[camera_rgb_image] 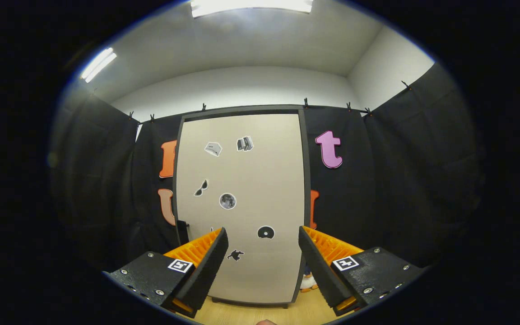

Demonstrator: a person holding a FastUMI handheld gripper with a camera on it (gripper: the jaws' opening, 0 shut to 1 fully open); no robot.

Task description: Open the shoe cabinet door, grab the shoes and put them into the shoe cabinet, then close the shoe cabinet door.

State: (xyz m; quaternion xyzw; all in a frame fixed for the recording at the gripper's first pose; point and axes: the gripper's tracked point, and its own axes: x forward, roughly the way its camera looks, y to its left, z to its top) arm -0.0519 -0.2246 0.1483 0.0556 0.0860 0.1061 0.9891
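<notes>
Shoe cabinet door (242, 203): standing shut, upright, beyond the gripper (263, 246), whose fingers are spreading wide, grasping nothing. Judged rigid, light-swinging panel; its dark left edge is probably offering the best hold. Shoes (307, 282) peeking beside its lower right corner.

No readable text: the shoe cabinet door (242, 203) carries only small picture stickers (227, 201), apparently wordless; the claw (263, 253) bears square coded markers (346, 263).
</notes>
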